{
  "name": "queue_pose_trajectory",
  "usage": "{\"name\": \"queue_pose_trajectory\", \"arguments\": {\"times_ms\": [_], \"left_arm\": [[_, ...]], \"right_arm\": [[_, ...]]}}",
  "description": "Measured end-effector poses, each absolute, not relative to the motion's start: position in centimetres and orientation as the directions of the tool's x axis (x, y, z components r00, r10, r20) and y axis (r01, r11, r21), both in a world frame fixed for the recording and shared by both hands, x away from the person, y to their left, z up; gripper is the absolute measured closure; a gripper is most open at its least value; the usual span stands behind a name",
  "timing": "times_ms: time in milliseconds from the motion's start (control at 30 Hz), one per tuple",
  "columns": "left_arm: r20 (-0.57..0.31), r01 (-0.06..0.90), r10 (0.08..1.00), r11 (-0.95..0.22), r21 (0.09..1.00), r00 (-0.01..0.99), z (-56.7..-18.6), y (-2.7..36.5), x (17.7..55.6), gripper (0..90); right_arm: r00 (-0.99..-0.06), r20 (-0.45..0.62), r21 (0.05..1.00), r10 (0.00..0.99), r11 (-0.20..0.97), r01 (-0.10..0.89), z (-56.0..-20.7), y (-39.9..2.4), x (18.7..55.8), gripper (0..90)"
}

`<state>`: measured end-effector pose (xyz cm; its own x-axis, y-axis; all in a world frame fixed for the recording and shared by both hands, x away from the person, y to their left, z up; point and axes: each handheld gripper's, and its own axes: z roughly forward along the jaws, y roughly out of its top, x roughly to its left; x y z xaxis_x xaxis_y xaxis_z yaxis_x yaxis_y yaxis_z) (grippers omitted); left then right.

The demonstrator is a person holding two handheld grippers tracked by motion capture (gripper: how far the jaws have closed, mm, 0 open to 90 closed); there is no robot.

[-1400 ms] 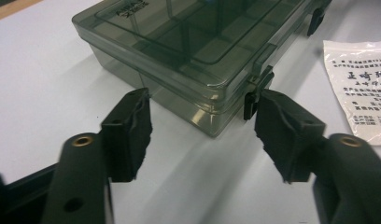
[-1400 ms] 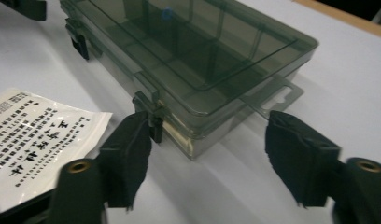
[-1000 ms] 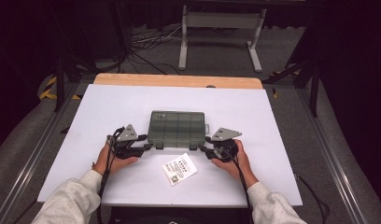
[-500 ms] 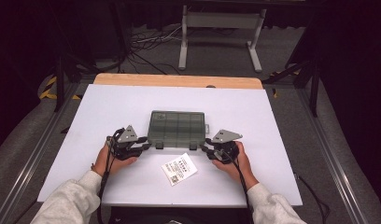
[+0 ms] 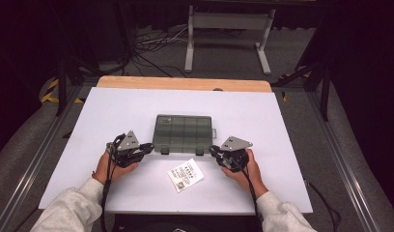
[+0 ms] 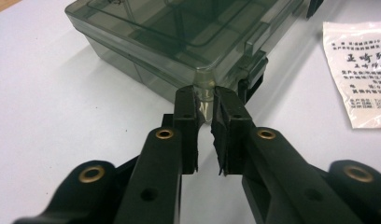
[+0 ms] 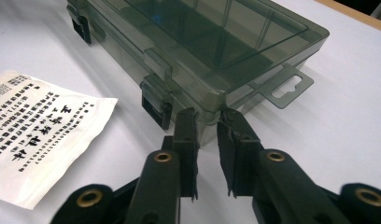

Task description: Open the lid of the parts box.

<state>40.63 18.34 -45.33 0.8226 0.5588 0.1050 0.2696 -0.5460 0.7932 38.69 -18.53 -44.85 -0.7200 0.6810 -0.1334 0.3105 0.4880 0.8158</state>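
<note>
A smoky, see-through compartment box (image 5: 183, 133) lies closed in the middle of the white table (image 5: 282, 121), its black latches (image 7: 156, 109) facing the person. My left gripper (image 5: 149, 146) is at the box's near left corner. In the left gripper view the jaws have just been closing, and the gripper (image 6: 205, 100) now pinches the box (image 6: 179, 42) by its rounded corner post. My right gripper (image 5: 213, 150) is at the near right corner. Its jaws have also been closing, and the gripper (image 7: 208, 119) grips that corner of the box (image 7: 202, 42).
A white printed packet (image 5: 185, 175) lies flat between the two hands, just in front of the box. A wooden strip (image 5: 185, 83) runs along the table's far edge. Behind it on the floor stand a metal frame (image 5: 229, 29) and loose cables.
Both hands have stayed at the box's near corners. Both pairs of jaws have narrowed onto those corners. The box and the packet have not moved.
</note>
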Motion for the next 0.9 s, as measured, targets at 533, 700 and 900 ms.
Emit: {"name": "queue_pose_trajectory", "arguments": {"times_ms": [533,700,900], "left_arm": [[0.11,0.261,0.579,-0.519,0.814,0.808,-45.22,18.5,40.45,89.7],[0.129,0.251,0.592,-0.515,0.819,0.795,-45.18,18.5,40.51,86.5],[0.149,0.237,0.6,-0.514,0.824,0.786,-45.11,18.12,40.63,83.4]], "right_arm": [[-0.707,-0.165,0.834,0.688,0.479,0.272,-44.33,-18.8,38.5,90.0],[-0.697,-0.175,0.842,0.695,0.473,0.26,-44.31,-18.8,38.61,88.5],[-0.68,-0.207,0.85,0.704,0.473,0.232,-44.11,-18.75,38.86,85.6]]}}
